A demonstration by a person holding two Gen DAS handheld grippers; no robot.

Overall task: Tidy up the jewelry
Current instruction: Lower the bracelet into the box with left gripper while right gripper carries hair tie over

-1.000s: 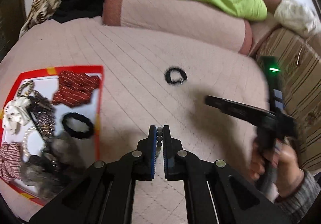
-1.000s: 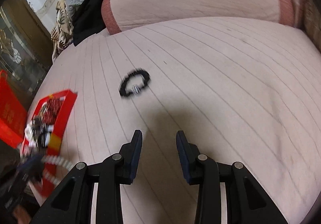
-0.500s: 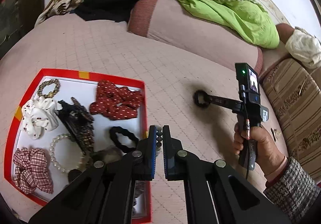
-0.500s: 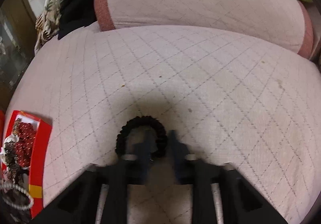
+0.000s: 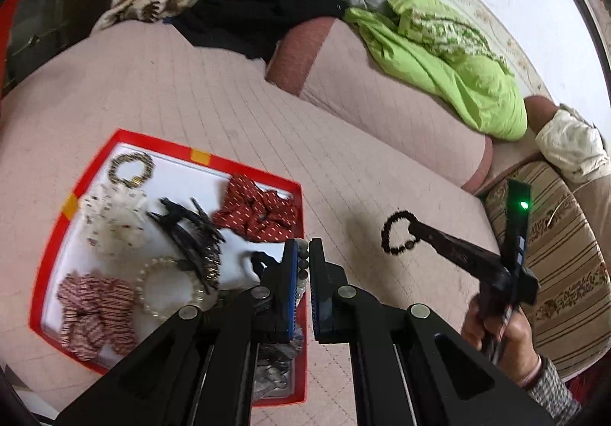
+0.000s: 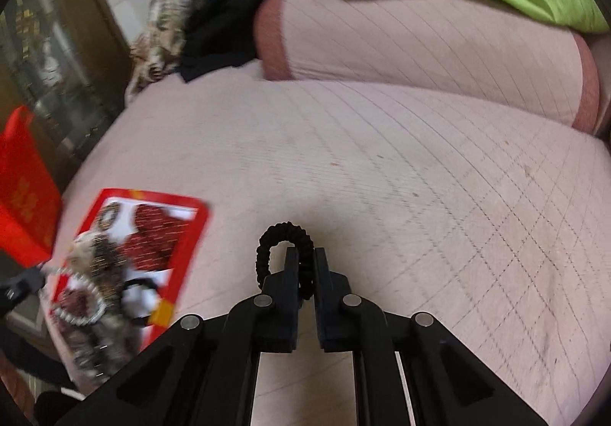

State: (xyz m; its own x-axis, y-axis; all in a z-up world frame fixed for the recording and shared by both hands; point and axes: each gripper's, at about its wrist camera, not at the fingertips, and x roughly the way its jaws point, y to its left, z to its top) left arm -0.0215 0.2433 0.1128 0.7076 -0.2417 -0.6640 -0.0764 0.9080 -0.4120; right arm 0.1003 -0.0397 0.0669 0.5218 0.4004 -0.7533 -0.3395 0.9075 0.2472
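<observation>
My left gripper (image 5: 301,254) is shut on a strand of grey-green beads (image 5: 303,265), held over the right edge of the red tray (image 5: 126,137). The tray holds a red dotted scrunchie (image 5: 256,212), a white scrunchie (image 5: 114,219), a pearl bracelet (image 5: 168,288), a black claw clip (image 5: 191,231) and a checked scrunchie (image 5: 95,315). My right gripper (image 6: 303,259) is shut on a black coiled hair tie (image 6: 284,235), which also shows in the left wrist view (image 5: 397,235), lifted just off the pink quilted bed (image 6: 420,196), right of the tray (image 6: 114,193).
A pink bolster (image 5: 382,97) with a green cloth (image 5: 450,59) lies at the back. Black and grey clothes (image 5: 259,13) are piled behind. A striped cushion (image 5: 561,258) lies at the right. A red bag (image 6: 23,181) stands left of the bed.
My right gripper reached the black hair tie, shut on it and lifted it. My left gripper carried the beads leftward, over the tray's edge.
</observation>
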